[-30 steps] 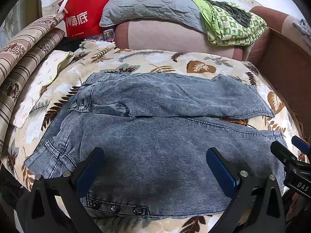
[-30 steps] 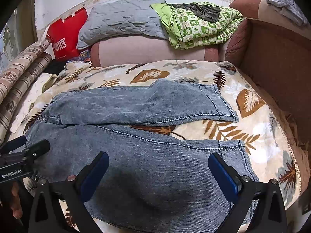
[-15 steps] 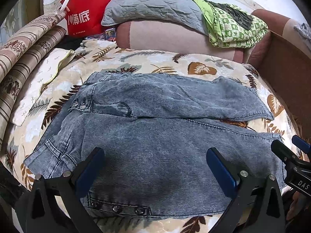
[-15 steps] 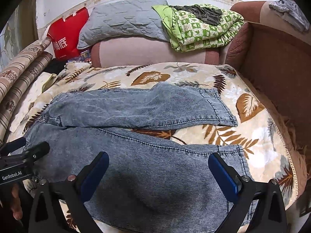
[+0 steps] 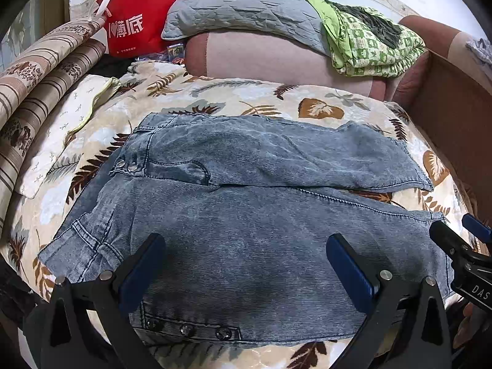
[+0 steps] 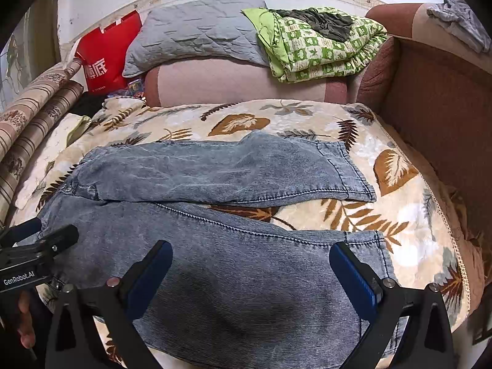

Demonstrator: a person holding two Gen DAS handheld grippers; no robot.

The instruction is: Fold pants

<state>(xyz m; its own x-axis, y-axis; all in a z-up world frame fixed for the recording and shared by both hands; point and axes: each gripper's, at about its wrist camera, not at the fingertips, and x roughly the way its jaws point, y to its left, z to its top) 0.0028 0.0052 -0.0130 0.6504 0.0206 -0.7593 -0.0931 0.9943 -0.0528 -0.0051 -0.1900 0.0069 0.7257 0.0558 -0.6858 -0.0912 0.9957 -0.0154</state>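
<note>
Blue denim pants (image 5: pixel 246 215) lie spread flat on a leaf-patterned blanket (image 5: pixel 246 98), waistband at the left, both legs running right, a gap between the leg ends. My left gripper (image 5: pixel 246 264) is open and empty, hovering over the near leg by the waistband and its buttons (image 5: pixel 184 329). My right gripper (image 6: pixel 249 270) is open and empty over the near leg (image 6: pixel 246 276), close to its hem. Each gripper shows at the edge of the other's view: the right one (image 5: pixel 461 255), the left one (image 6: pixel 37 246).
A pink sofa back (image 5: pixel 276 58) carries a grey pillow (image 5: pixel 243 9) and a green patterned quilt (image 5: pixel 369 43). A red bag (image 5: pixel 135 21) and striped rolled cushions (image 5: pixel 40 73) stand at the left. A brown armrest (image 6: pixel 439 117) bounds the right side.
Both grippers have pulled back and risen slightly, so the pants sit a little lower and farther in view. The pants have not moved and both grippers stay open.
</note>
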